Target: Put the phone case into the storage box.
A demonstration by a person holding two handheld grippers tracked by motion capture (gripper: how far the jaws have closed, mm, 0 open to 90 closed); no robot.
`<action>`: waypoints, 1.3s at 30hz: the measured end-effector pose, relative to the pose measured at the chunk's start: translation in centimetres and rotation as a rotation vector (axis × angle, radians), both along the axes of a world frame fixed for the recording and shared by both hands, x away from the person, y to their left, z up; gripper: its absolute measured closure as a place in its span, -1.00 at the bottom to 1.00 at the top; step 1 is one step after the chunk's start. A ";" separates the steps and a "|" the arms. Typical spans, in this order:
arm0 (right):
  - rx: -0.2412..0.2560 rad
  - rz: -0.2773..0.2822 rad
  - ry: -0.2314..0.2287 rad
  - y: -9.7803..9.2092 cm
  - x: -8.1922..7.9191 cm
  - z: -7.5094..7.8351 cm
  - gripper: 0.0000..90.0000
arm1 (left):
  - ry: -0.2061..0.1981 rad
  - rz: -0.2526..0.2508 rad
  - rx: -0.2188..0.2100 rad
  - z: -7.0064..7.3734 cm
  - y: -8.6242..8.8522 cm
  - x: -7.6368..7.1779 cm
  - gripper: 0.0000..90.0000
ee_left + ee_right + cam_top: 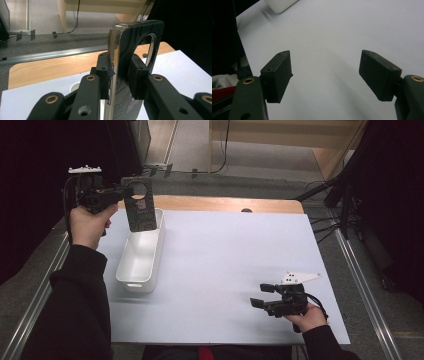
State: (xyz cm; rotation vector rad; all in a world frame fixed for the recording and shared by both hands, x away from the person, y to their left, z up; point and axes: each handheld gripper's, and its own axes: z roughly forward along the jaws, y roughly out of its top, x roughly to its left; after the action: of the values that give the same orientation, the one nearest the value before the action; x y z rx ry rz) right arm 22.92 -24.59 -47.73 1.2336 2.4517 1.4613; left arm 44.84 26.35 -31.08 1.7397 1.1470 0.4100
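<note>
Phone case [139,205], dark with a large round camera cutout, was clamped in the left gripper [121,193] and held in the air above the far end of the white bin [142,252], its lower edge hanging just over the bin's opening. In the left gripper view the jaws were closed flat against both faces of the case [120,75], which stood upright on edge with the cutout at the top. The bin sat on the left part of the white table [235,265]. The right gripper [267,295] rested low over the table's near right corner, well apart from the bin, jaws spread wide with nothing between them [325,72].
</note>
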 end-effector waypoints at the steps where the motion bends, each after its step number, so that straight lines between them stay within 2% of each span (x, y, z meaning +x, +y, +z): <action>1: 0.001 0.000 0.002 0.0 0.0 0.0 -0.43 | -0.001 0.002 0.006 0.0 0.0 0.1 0.63; 4: 0.003 -0.004 0.001 0.0 -0.1 0.0 -0.43 | -0.001 0.004 0.005 -0.2 0.0 0.4 0.63; 8: -0.001 -0.003 -0.002 -0.1 -0.1 0.0 -0.43 | -0.009 0.002 0.025 -0.5 -0.2 0.8 0.63; 16: -0.003 -0.008 -0.001 -0.2 -0.3 0.0 -0.43 | -0.011 0.005 0.017 -0.9 -0.1 1.6 0.63; 32: -0.009 -0.013 -0.002 -0.3 -0.4 -0.3 -0.43 | -0.012 0.028 0.053 -2.1 -0.6 3.5 0.63; 39: -0.009 -0.021 -0.002 -0.4 -0.5 -0.3 -0.43 | -0.005 0.019 0.058 -2.8 -0.7 4.2 0.63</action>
State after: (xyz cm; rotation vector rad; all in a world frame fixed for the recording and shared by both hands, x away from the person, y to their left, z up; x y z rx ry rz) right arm 22.40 -25.01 -48.00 1.2523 2.4335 1.4442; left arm 49.01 25.70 -33.89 1.7779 1.1597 0.4627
